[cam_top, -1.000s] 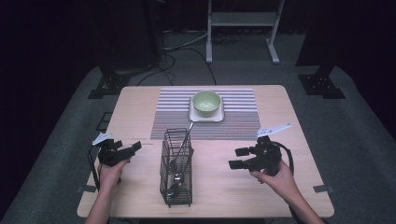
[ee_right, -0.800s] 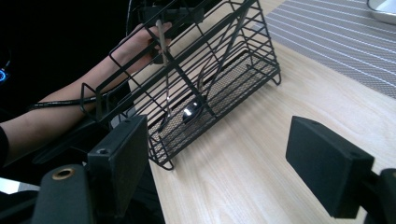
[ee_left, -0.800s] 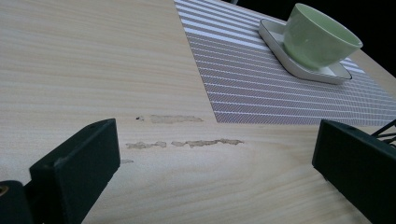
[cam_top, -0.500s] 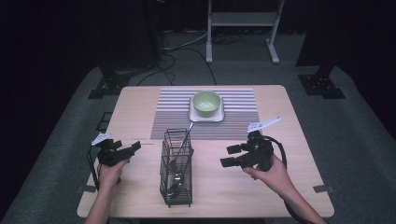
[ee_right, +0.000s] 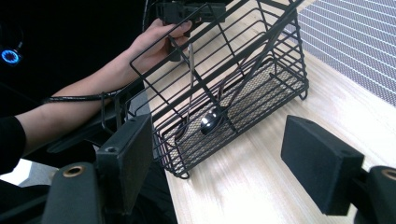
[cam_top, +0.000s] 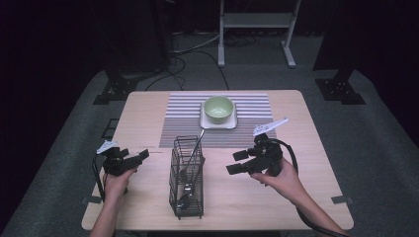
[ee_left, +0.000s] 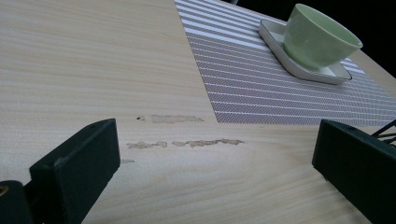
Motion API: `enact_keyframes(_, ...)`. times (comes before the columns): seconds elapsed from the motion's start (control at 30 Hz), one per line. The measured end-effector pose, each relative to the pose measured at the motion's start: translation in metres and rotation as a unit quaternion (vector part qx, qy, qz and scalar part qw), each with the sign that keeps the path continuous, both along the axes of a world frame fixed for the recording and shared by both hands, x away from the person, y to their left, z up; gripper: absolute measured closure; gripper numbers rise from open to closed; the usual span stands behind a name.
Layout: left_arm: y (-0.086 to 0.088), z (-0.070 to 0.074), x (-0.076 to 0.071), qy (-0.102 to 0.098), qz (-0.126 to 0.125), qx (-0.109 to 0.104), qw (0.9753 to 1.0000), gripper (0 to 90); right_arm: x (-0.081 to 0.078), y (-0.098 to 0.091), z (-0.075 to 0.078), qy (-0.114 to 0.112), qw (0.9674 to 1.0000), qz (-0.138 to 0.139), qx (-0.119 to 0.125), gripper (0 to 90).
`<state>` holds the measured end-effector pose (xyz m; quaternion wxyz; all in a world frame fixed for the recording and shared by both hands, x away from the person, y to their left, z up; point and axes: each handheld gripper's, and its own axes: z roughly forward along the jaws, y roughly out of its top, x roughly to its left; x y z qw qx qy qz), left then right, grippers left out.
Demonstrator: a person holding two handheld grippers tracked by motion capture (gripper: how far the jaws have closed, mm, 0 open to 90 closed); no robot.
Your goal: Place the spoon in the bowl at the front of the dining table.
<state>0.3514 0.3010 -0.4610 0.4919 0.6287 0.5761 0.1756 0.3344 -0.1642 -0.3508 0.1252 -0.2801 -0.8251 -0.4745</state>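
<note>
Pale wood runs under everything: the bench (cam_top: 296, 197) carries a striped mat (cam_top: 183, 118) at its far middle, and on that mat a white square saucer (cam_top: 218, 122) holds a light green bowl (cam_top: 219, 108), upright. Nearer to me, just off the mat's near edge, stands a black wire basket (cam_top: 187, 197) with a spoon (cam_top: 190, 170) leaning inside it, handle tipped toward the far side and poking above the rim. My left tongs (cam_top: 129, 161) sit in my left hand (cam_top: 116, 185) to the left of the basket, a little apart from it, jaws spread wide with nothing between them; through the left gripper view I see bare wood with a few worn marks (ee_left: 184, 142), the mat's corner, and the bowl on its saucer farther off to the right. My right tongs (cam_top: 238, 162) are in my right hand (cam_top: 276, 180) on the right of the basket, near it but not touching, jaws also wide and holding nothing. In the right gripper view the basket (ee_right: 243, 88) fills the gap ahead, its mesh floor visible, the spoon's bowl (ee_right: 210, 122) resting low inside, and my other hand (ee_right: 156, 39) beyond it.
</note>
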Motion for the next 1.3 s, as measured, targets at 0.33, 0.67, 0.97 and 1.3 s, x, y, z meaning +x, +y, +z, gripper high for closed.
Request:
enact_keyframes(0.33,0.000,0.000,0.000,0.000,0.001,-0.001,1.0000,0.0,0.003,0.009,0.004,0.004,1.0000,-0.002,-0.006,24.1)
enact_keyframes(0.67,0.001,0.000,0.000,0.000,0.001,0.000,1.0000,0.0,0.008,0.017,0.008,0.011,0.9998,0.003,-0.015,29.2)
enact_keyframes(0.97,0.001,0.001,0.000,-0.001,0.001,0.000,1.0000,0.0,0.013,0.025,0.011,0.015,0.9997,0.007,-0.020,31.4)
enact_keyframes(1.3,0.001,0.001,0.000,0.000,0.002,-0.001,1.0000,0.0,0.014,0.043,0.014,0.016,0.9991,0.026,-0.030,37.7)
